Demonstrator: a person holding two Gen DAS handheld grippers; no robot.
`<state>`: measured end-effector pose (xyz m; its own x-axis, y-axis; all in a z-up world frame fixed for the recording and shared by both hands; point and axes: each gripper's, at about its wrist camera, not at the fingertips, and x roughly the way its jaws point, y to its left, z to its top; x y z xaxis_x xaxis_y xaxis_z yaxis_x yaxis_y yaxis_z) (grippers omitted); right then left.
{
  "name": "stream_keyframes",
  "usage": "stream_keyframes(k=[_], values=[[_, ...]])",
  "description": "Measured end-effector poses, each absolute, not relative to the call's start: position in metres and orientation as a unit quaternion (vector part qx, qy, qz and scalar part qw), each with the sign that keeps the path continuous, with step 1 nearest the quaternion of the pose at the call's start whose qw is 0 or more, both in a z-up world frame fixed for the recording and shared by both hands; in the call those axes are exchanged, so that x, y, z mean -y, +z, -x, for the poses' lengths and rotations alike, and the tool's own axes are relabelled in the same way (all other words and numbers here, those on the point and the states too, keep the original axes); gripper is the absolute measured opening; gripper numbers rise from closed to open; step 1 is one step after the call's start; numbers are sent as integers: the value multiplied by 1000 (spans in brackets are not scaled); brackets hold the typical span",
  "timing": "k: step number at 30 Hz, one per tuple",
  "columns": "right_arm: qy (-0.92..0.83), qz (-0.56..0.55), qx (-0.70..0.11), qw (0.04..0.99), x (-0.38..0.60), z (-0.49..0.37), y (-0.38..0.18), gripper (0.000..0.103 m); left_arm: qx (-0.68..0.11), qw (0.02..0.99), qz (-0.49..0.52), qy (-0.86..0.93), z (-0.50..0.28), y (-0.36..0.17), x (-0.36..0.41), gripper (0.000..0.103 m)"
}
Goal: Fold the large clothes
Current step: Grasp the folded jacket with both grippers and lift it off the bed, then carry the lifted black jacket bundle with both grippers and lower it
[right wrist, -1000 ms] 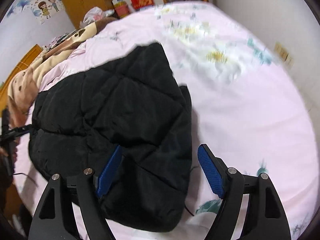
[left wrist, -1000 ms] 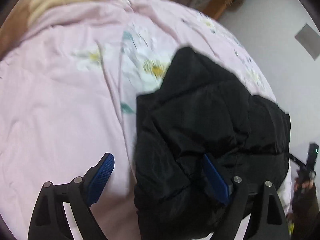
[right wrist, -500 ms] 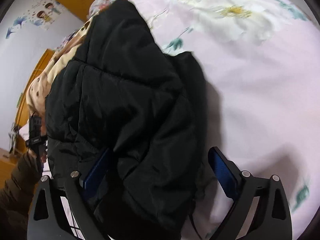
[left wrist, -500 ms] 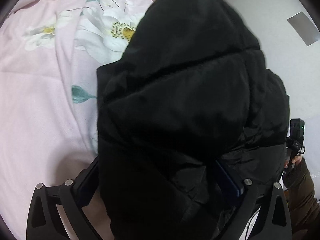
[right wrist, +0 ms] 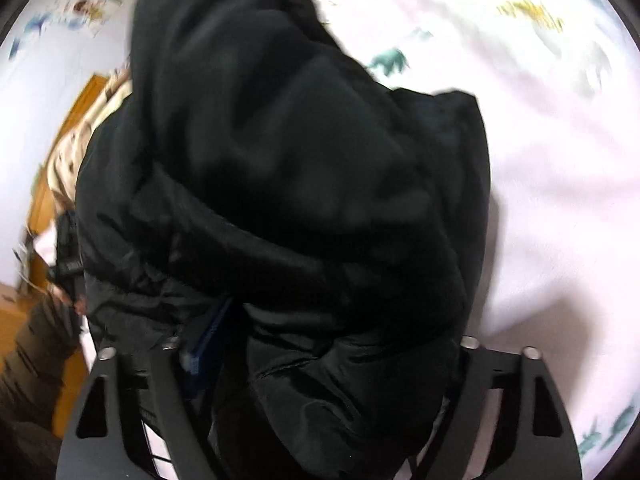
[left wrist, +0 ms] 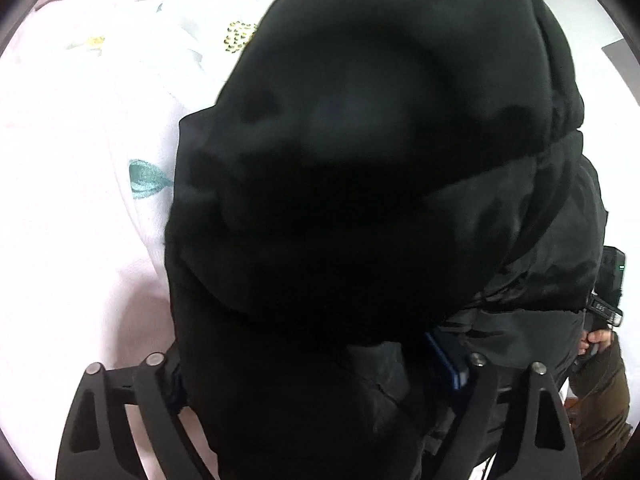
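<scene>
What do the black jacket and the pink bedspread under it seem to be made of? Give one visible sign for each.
Black jacket: probably a thin synthetic shell over padding, since it bulges in puffy stitched panels with a faint sheen.
Pink bedspread: looks like soft matte woven cloth, perhaps cotton, with printed flowers and gentle creases; the exact fibre is unclear.

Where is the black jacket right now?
The black jacket fills the centre of both wrist views, bunched between the fingers of the left gripper and right gripper, above the pink floral bedsheet.
</scene>
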<state>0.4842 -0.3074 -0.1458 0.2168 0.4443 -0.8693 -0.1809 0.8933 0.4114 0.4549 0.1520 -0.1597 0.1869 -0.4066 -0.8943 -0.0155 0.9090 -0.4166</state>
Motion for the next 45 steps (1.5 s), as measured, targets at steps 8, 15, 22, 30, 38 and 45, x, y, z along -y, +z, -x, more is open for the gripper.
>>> stream_keyframes(k=[8,15,22,30,38,45], values=[[149,16,-573,806,256,-467,-126,55,-621,770,120,-84,-449,-140,-128,69],[114,34,-561,819,235,-458,-123,51,-618,777,108,-56,-445,-133,-119,66],[81,75,-541,834,201,-432,-111,41,-573,809,121,-43,-426,-104,-116,37],[74,75,-513,852,180,-406,-83,32,-545,822,156,-54,-409,-67,-137,29],[98,60,-488,866,159,-379,-49,30,-499,847,170,-63,-358,-24,-177,27],[131,49,-456,879,131,-355,-12,30,-469,863,183,-43,-331,17,-248,27]])
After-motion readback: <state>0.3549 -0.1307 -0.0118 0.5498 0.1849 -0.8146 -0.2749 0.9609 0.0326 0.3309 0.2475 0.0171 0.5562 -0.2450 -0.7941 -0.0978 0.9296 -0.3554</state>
